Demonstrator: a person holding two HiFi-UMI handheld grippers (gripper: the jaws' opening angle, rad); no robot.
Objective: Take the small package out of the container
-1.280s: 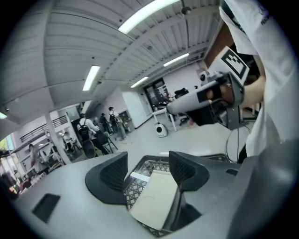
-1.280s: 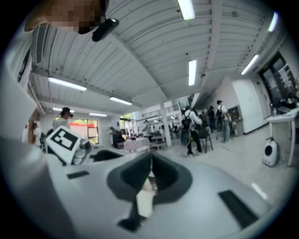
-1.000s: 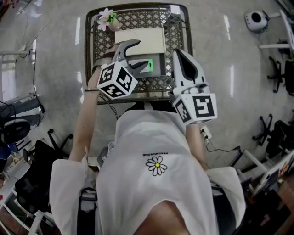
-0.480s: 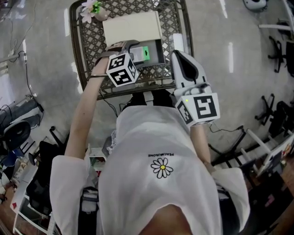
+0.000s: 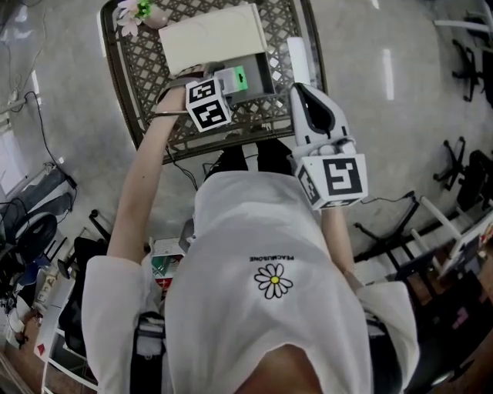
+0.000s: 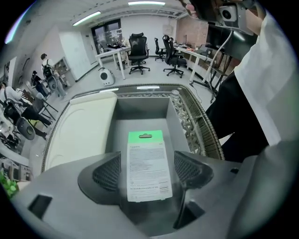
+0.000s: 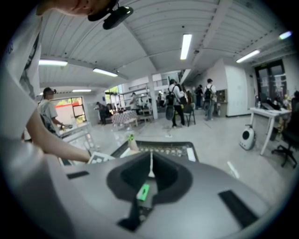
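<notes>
The small package is a flat white pack with a green top. It lies on the floor of the grey container on the lattice table. My left gripper reaches down into the container, jaws wide open. One pad stands on each side of the package with a gap, neither pressing on it. My right gripper hovers over the table's near right edge, shut, with nothing between its pads.
A cream flat lid or board lies beside the container. A small flower pot stands at the table's far left corner and a white stick lies at the right. The metal lattice table rim curves around everything.
My left gripper has moved forward and down into the container, so its jaws now straddle the package. The right gripper has kept its place.
</notes>
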